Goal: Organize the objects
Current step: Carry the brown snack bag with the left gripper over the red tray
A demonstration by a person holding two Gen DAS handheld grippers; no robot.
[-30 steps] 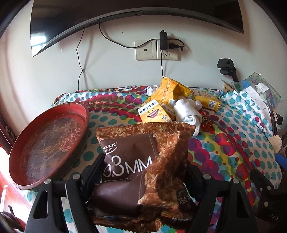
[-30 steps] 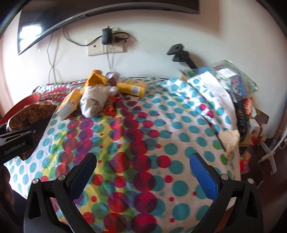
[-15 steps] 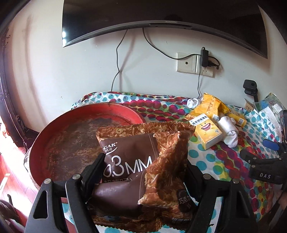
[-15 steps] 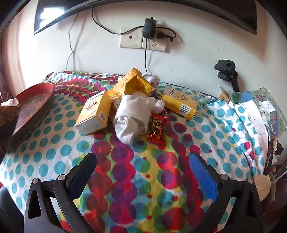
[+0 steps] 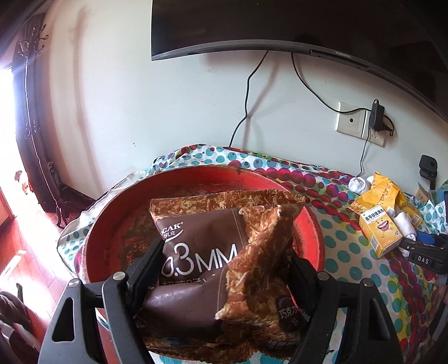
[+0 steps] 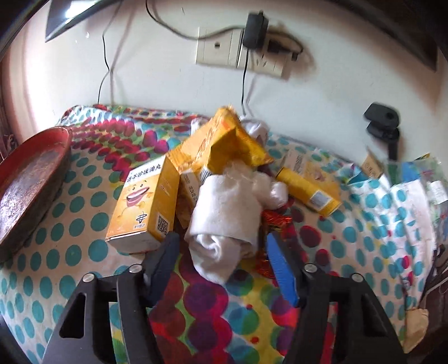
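Note:
My left gripper (image 5: 224, 266) is shut on a brown snack bag (image 5: 218, 252) printed "0.3MM" and holds it over a round red tray (image 5: 112, 224). My right gripper (image 6: 221, 252) is open, its jaws on either side of the near end of a rolled white sock (image 6: 224, 212). The sock lies in a pile with a yellow box with a smiling face (image 6: 145, 207), a yellow snack bag (image 6: 224, 140), a yellow tube (image 6: 308, 190) and a red wrapper (image 6: 274, 221). The tray also shows at the left edge of the right wrist view (image 6: 28, 179).
The table has a polka-dot cloth (image 6: 84, 252) and stands against a white wall with a socket and charger (image 6: 252, 47). A TV (image 5: 280, 25) hangs above. Bags and papers (image 6: 406, 190) pile at the right edge. The floor drops off left of the tray.
My left gripper has carried the brown bag left, from beside the tray to over it. My right gripper has moved forward to the pile, up to the white sock.

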